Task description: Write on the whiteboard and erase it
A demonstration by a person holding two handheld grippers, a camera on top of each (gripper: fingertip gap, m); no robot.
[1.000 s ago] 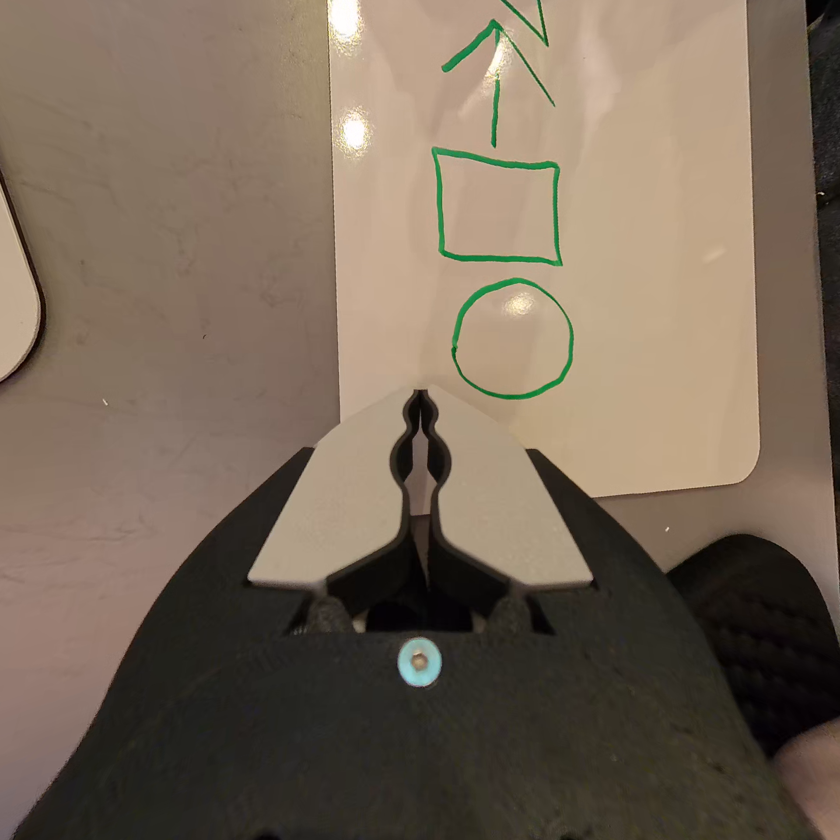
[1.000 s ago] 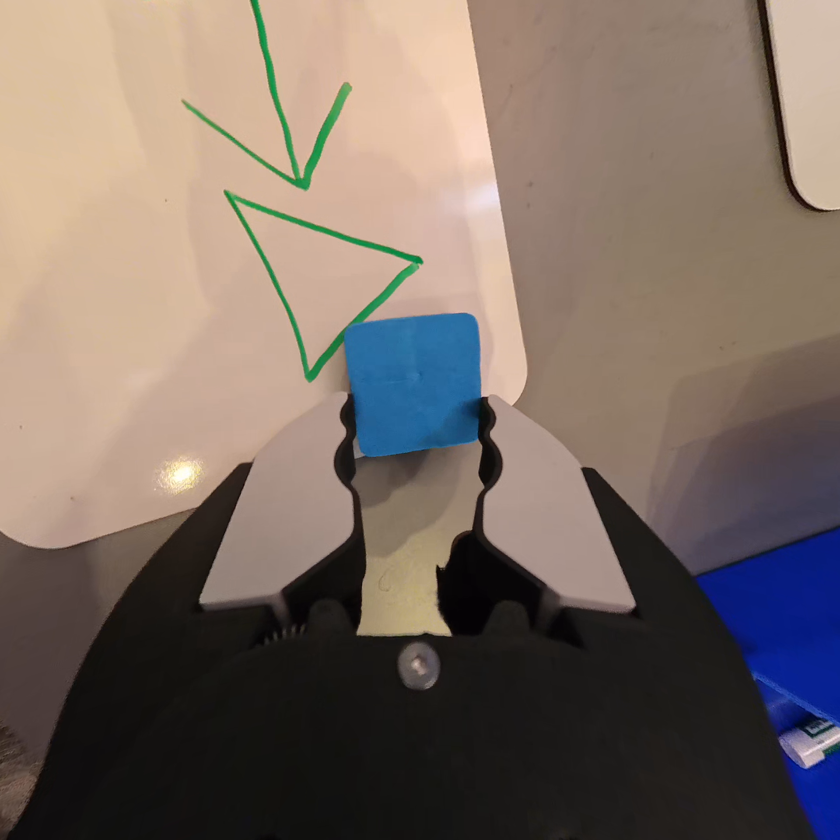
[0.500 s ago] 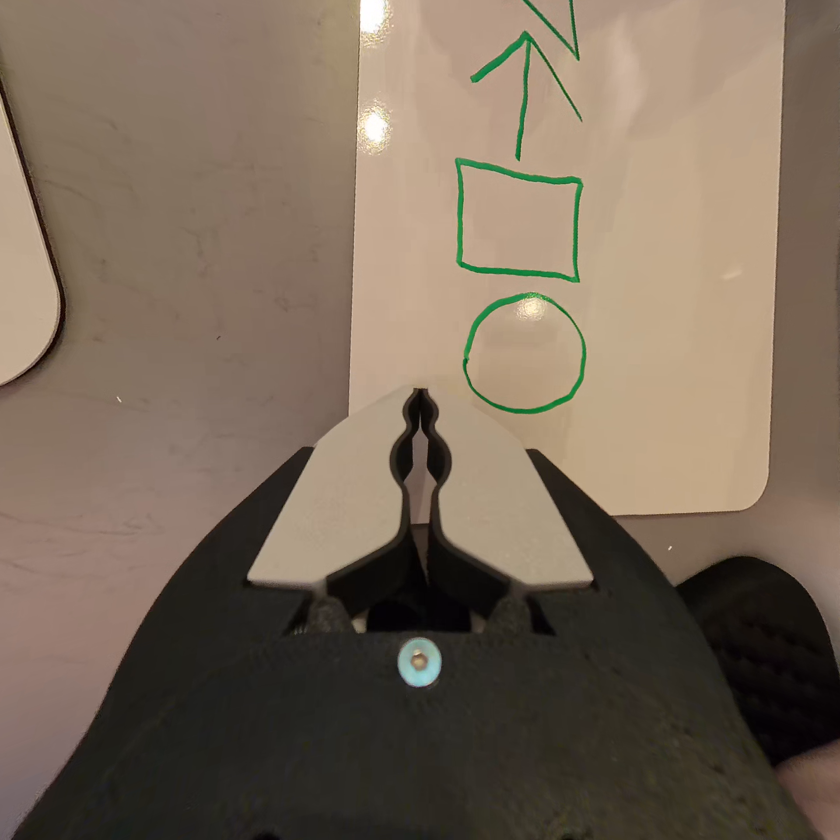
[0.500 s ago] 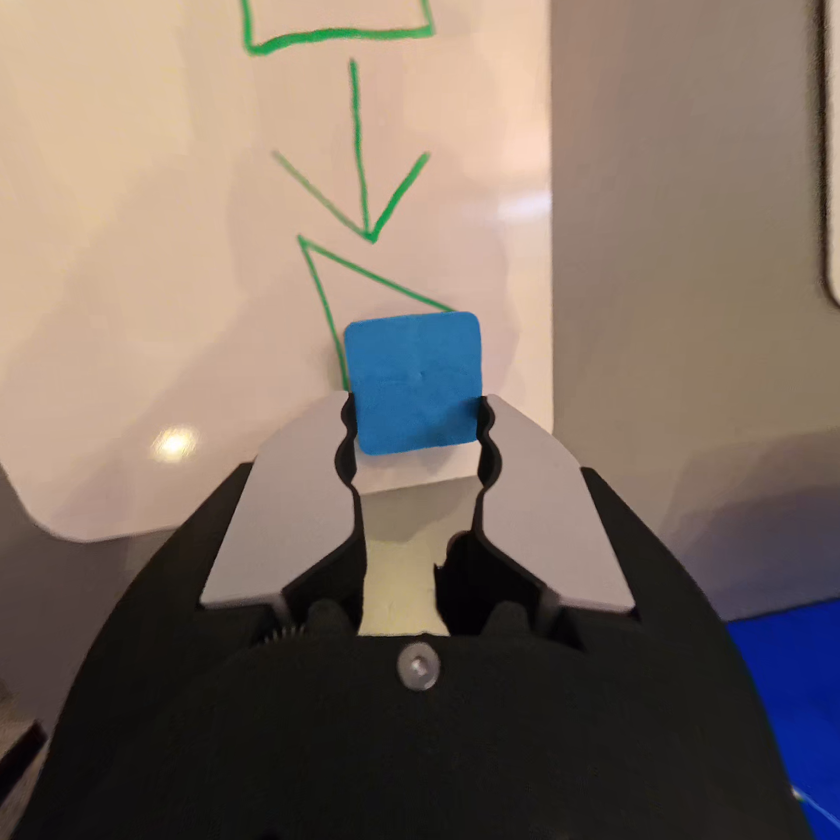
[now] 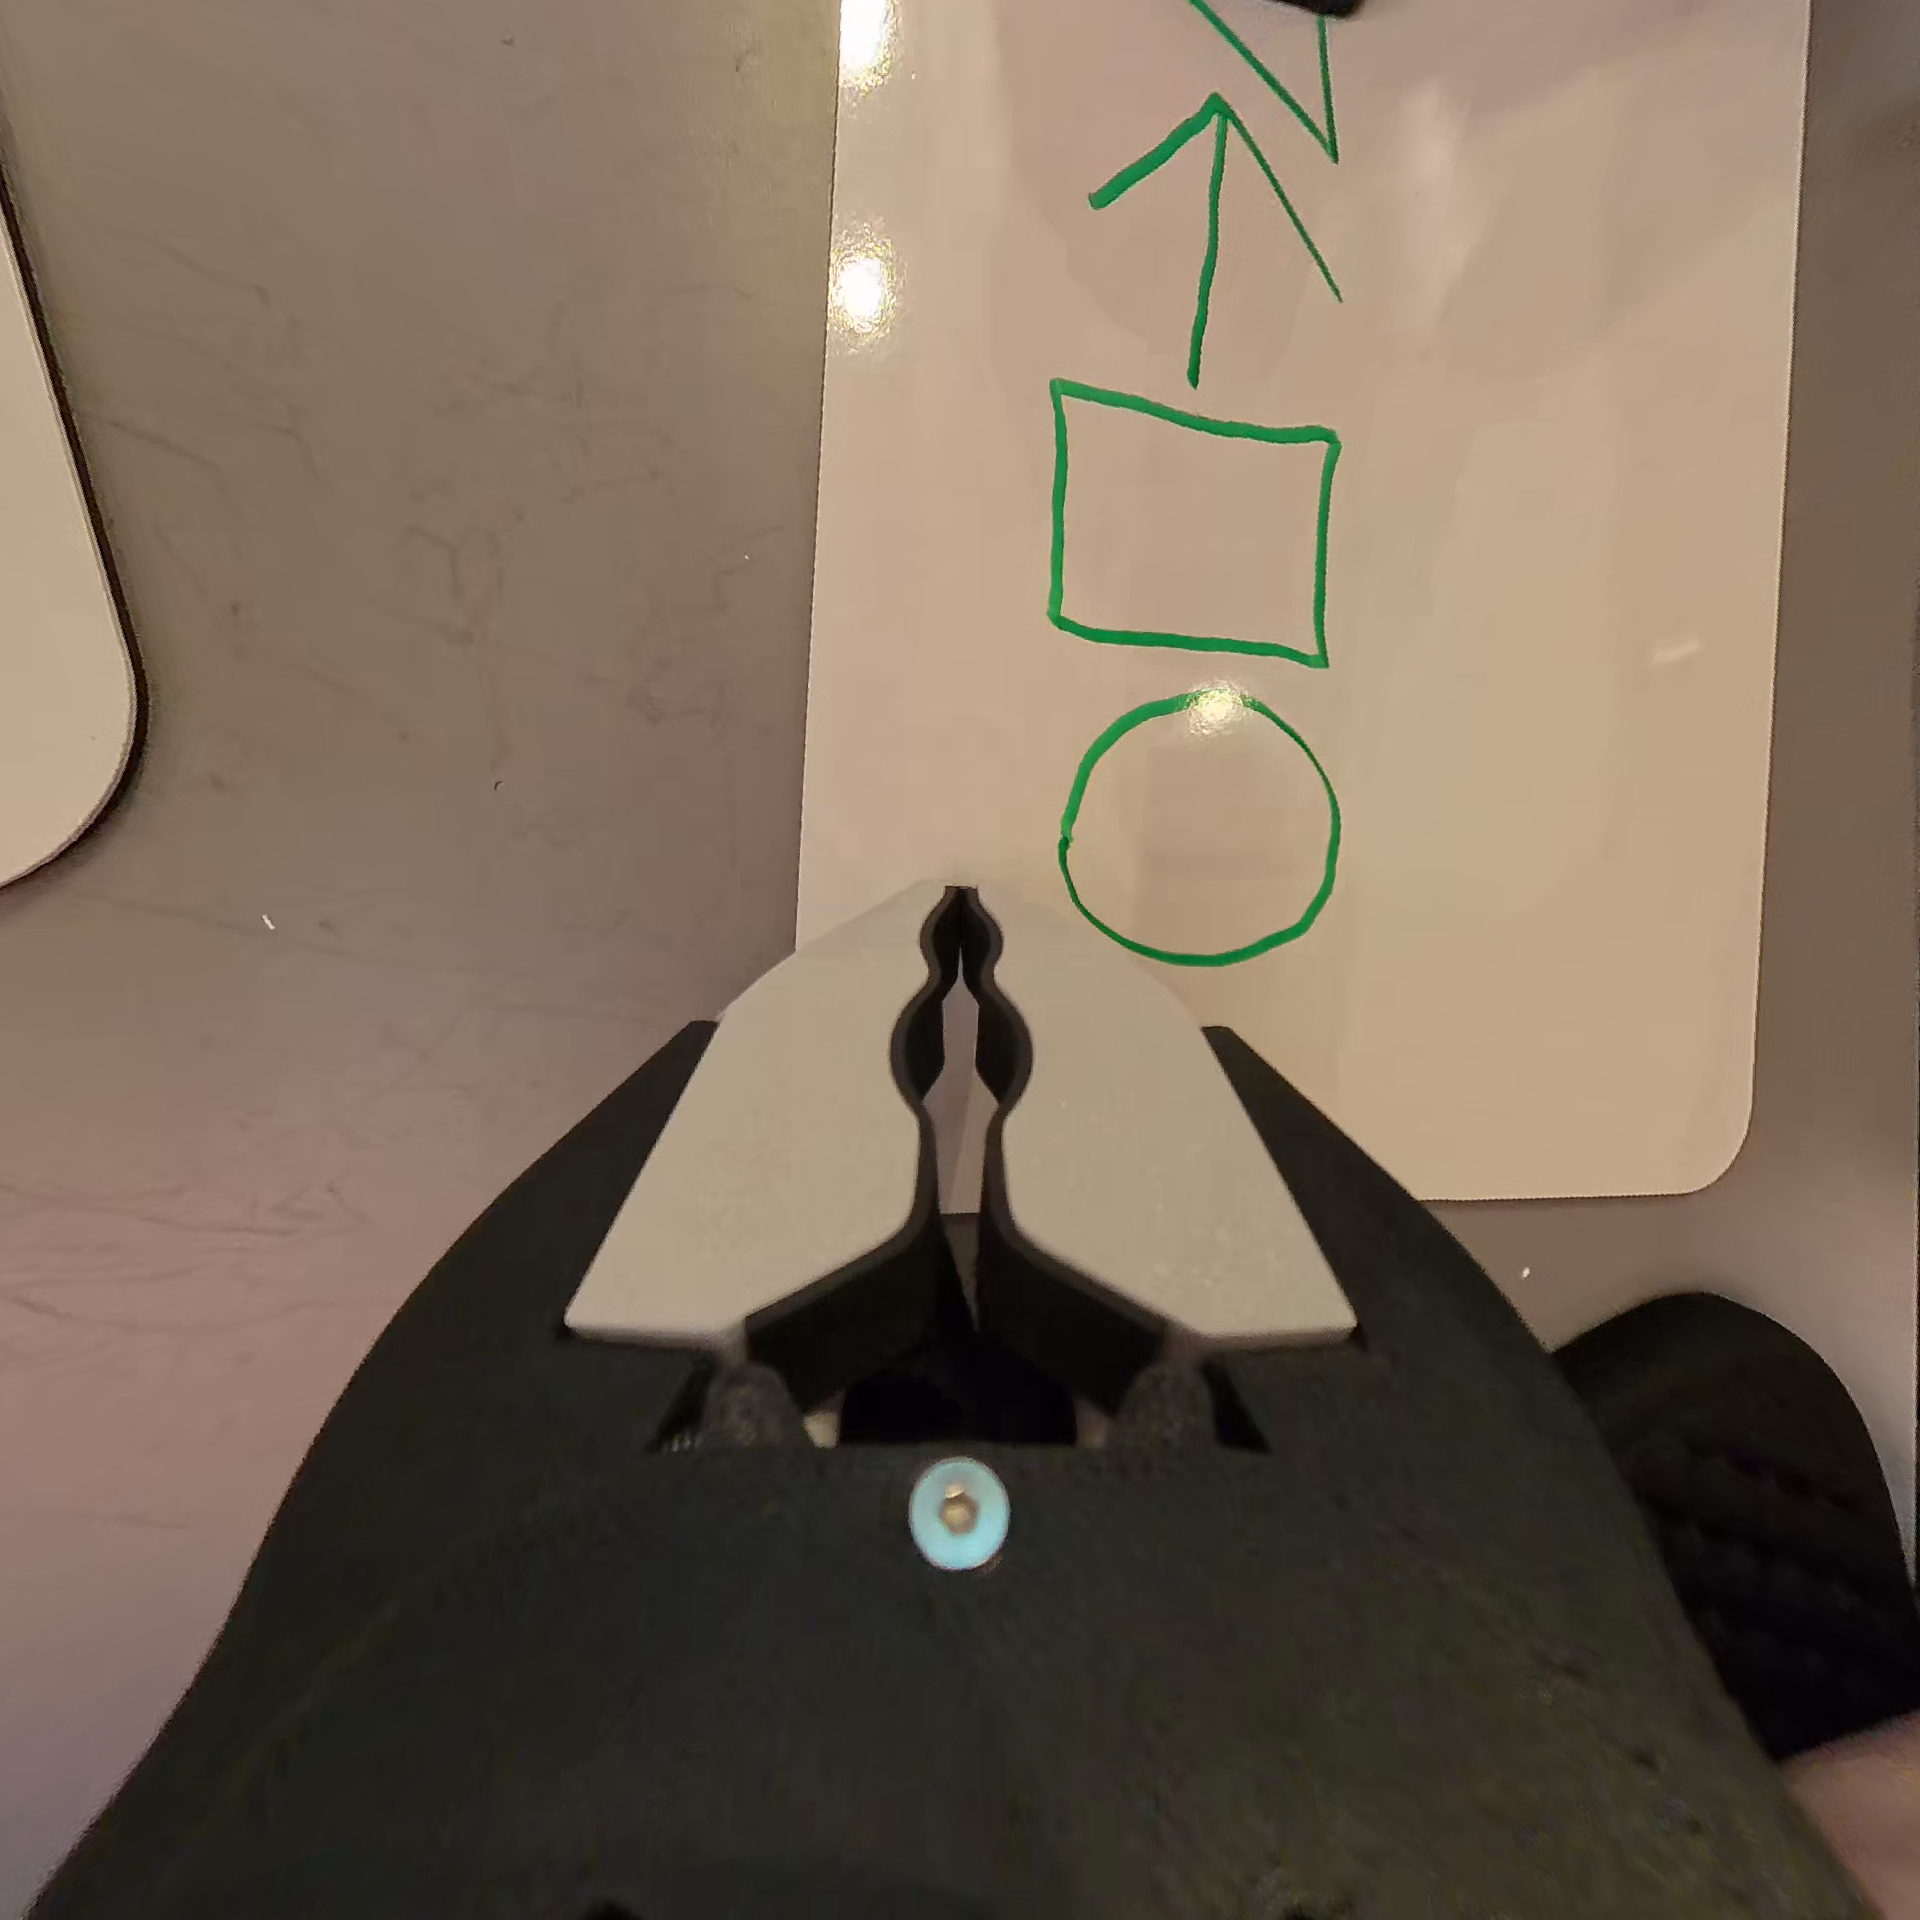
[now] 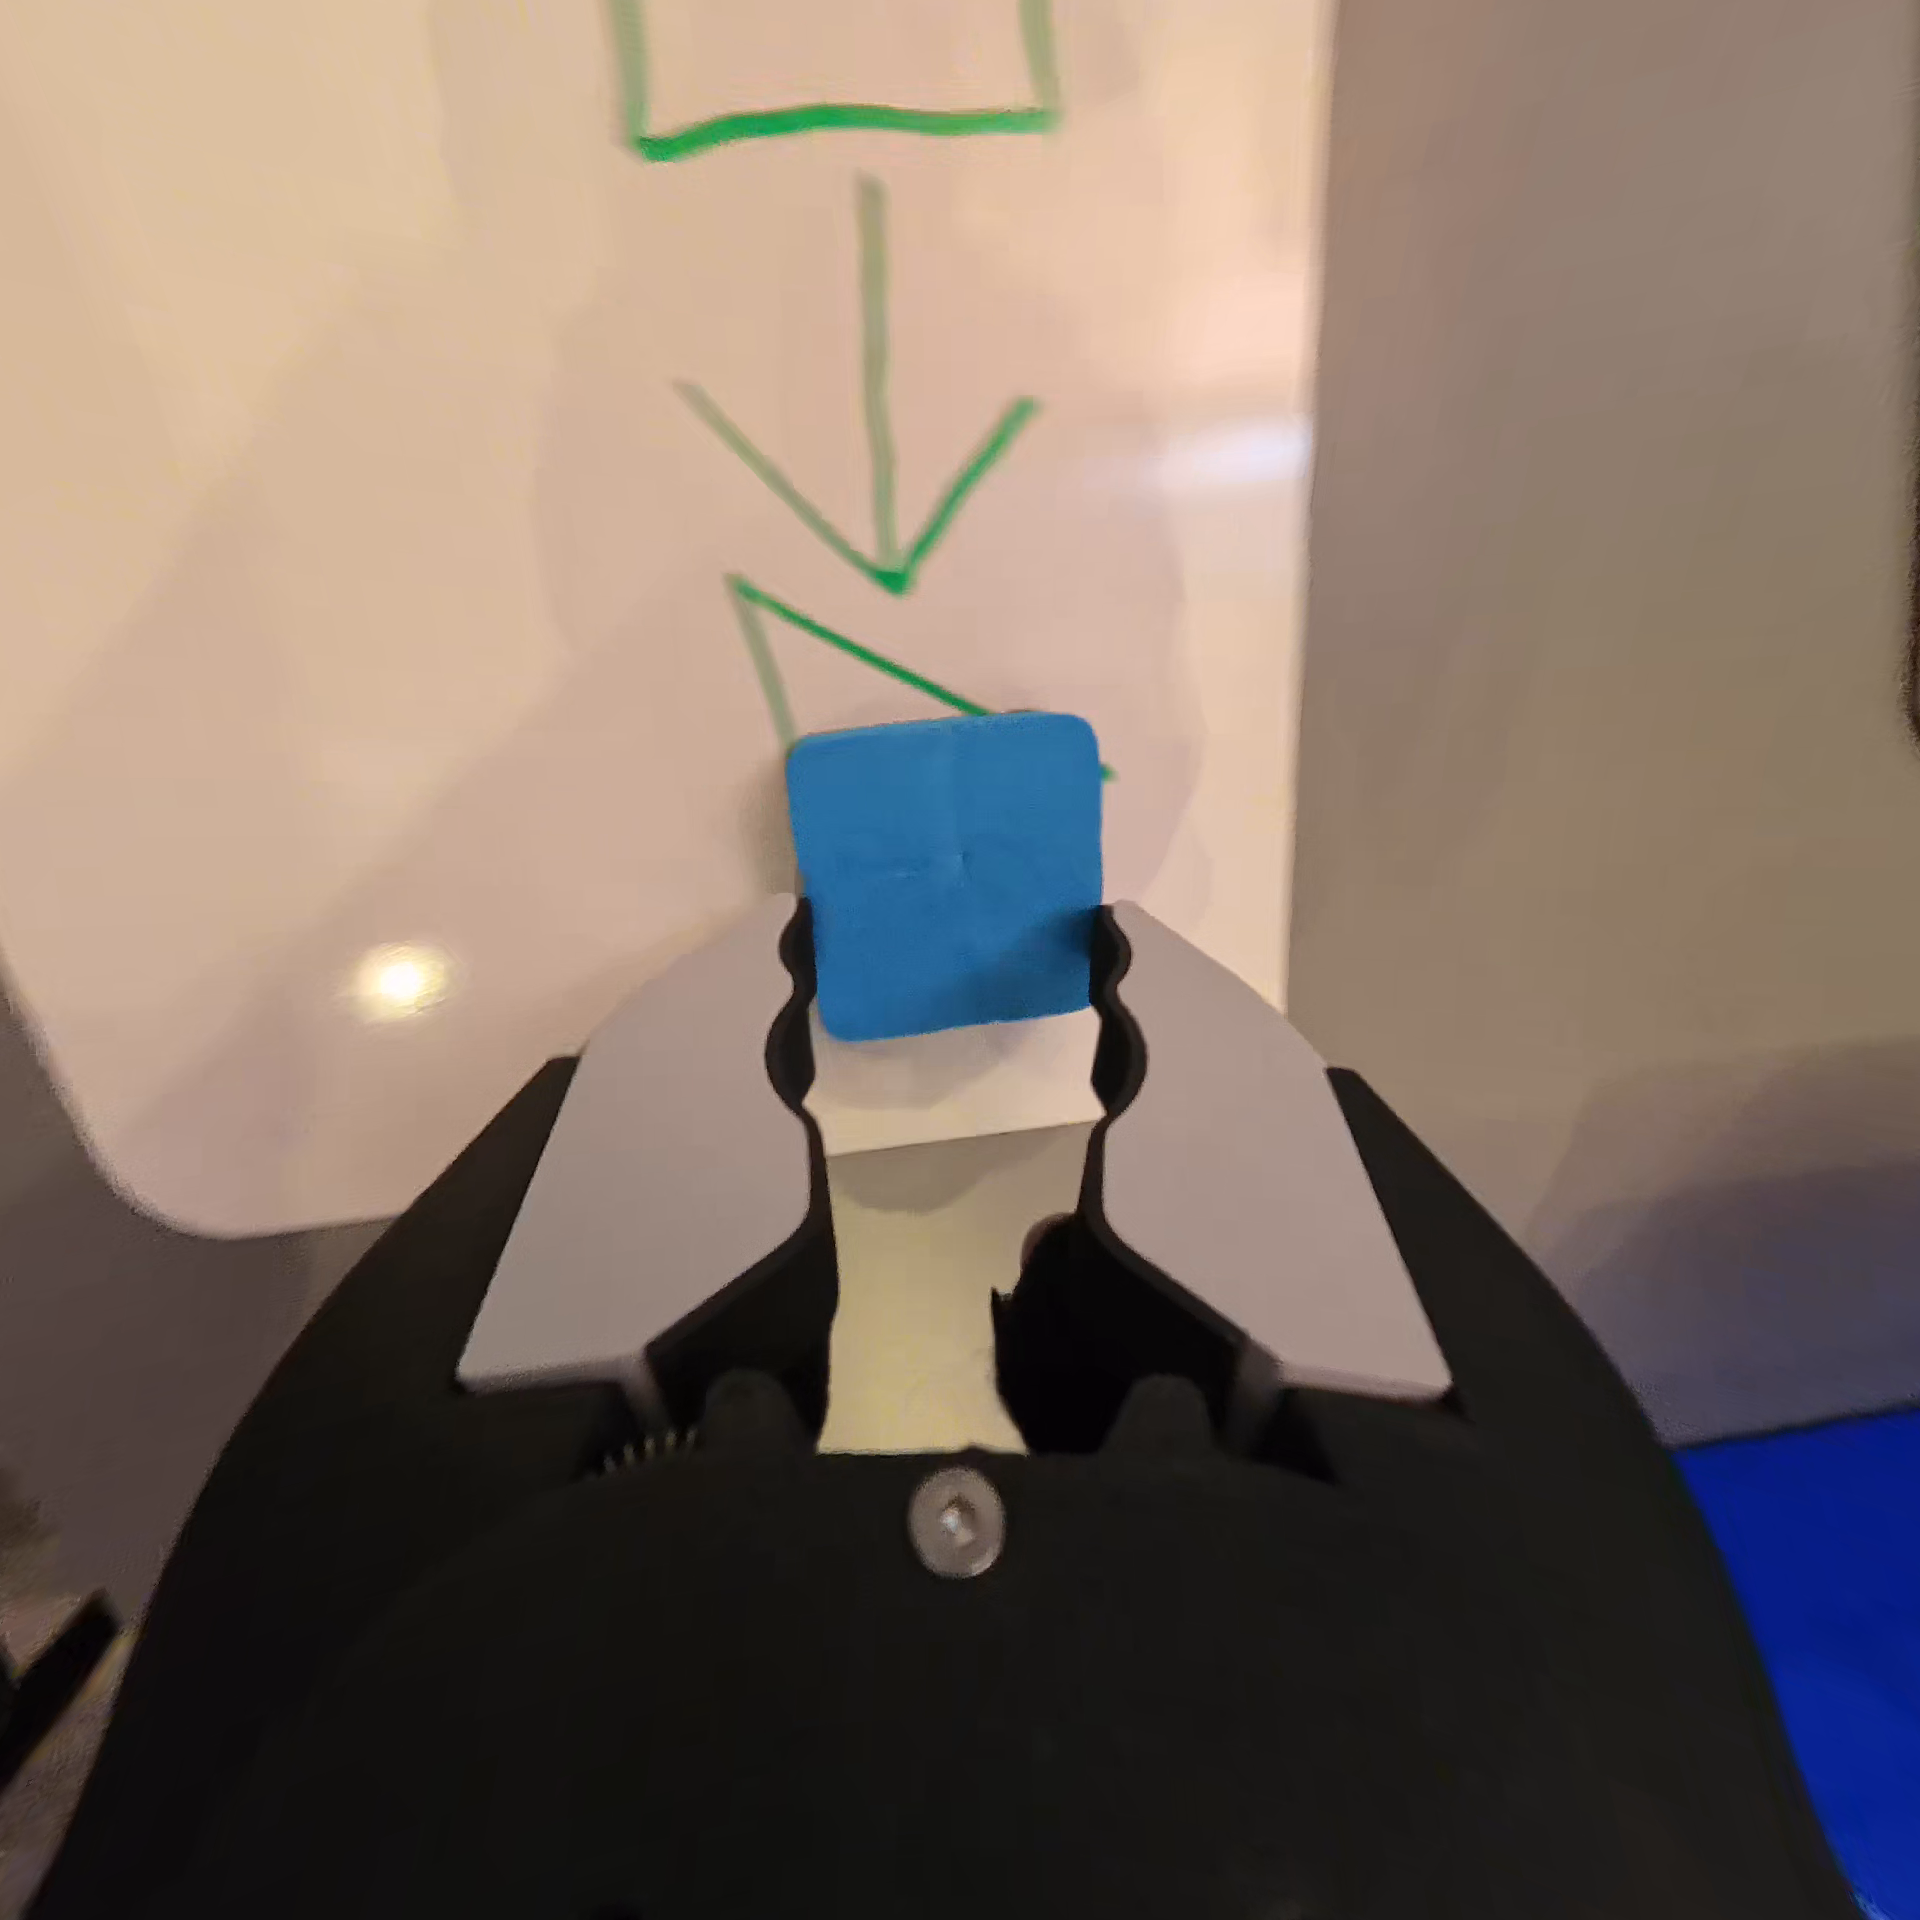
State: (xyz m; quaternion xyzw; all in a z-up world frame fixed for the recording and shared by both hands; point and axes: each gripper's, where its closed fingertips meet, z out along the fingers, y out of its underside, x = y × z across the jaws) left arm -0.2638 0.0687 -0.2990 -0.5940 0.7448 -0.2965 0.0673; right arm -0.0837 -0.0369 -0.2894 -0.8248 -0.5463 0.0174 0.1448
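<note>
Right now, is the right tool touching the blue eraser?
Touching. The right wrist view shows the blue eraser between the right tool's two fingers, with both inner pads against its sides.

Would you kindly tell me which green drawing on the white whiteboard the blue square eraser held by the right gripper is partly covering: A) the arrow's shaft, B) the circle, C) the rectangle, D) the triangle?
D: in the right wrist view the blue square eraser, between the right gripper's fingers, overlaps the green triangle; the arrow and rectangle lie clear beyond it.
</note>
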